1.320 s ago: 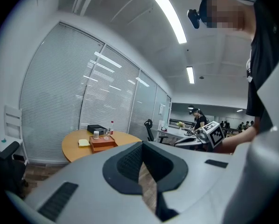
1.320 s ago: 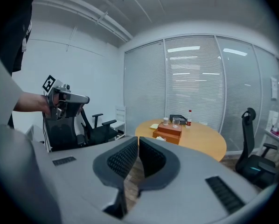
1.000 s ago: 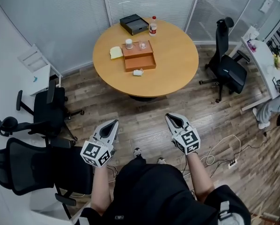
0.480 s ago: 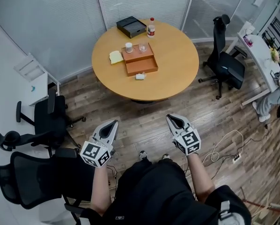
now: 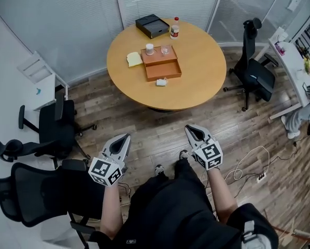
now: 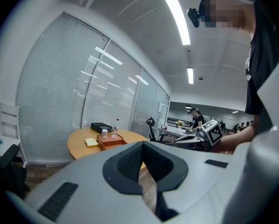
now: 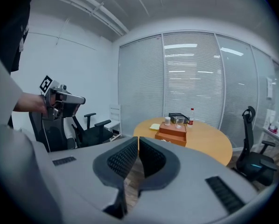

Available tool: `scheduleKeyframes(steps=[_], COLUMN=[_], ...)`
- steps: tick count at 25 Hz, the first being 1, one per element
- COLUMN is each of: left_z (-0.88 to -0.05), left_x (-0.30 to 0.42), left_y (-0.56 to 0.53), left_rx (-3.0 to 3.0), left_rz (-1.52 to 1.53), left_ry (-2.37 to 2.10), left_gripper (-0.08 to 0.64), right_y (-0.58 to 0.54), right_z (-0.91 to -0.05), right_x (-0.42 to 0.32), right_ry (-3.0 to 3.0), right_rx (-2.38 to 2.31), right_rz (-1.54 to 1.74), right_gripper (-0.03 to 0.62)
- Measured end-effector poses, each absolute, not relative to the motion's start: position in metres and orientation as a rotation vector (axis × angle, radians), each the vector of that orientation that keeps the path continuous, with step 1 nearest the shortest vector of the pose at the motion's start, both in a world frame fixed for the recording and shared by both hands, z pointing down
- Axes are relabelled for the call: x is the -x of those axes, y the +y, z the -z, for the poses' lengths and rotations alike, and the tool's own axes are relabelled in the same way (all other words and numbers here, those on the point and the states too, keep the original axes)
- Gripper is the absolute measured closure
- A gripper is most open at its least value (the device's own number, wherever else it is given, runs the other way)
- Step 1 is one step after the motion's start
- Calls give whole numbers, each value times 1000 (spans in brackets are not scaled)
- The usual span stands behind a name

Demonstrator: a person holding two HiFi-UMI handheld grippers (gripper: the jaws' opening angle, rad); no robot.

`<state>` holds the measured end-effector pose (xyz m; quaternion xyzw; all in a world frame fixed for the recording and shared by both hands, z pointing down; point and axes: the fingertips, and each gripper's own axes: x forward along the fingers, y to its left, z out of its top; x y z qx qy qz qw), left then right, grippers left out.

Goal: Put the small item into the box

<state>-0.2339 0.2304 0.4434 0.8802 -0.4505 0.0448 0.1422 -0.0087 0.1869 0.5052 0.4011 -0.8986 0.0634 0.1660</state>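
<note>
Small item [image 5: 161, 82] sits on the desk [image 5: 196, 71], just beside the box [image 5: 164, 69] at its near edge, long axis lying along that edge. It's tiny; I judge it light, so I'd pinch across its narrow middle. Left hand-held gripper [image 5: 125, 137] and right hand-held gripper [image 5: 189, 130] are closed tight and empty, well apart from the box.

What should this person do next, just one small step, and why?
Probably step closer to the round table. The small white item lies on the tabletop beside the orange box, while the left gripper and right gripper hang over the wooden floor, well short of the table, jaws together and empty.
</note>
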Motion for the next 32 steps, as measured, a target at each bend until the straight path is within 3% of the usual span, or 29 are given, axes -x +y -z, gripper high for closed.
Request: scheduleKeyframes(steps=[11,32], left_z=[-441,-431], left_x=[242,163], left_y=[216,159], left_rx=[-2507,-2464], left_rz=[-130,-127], left_ry=[-1366,-1457], left_gripper=[554,554], right_y=[158,88], right_z=[-499,-505], right_x=[26,-56], right_ry=[-2599,-2649], right_rx=[-1060,-998], right_rz=[-146,-227], right_gripper=[583,583])
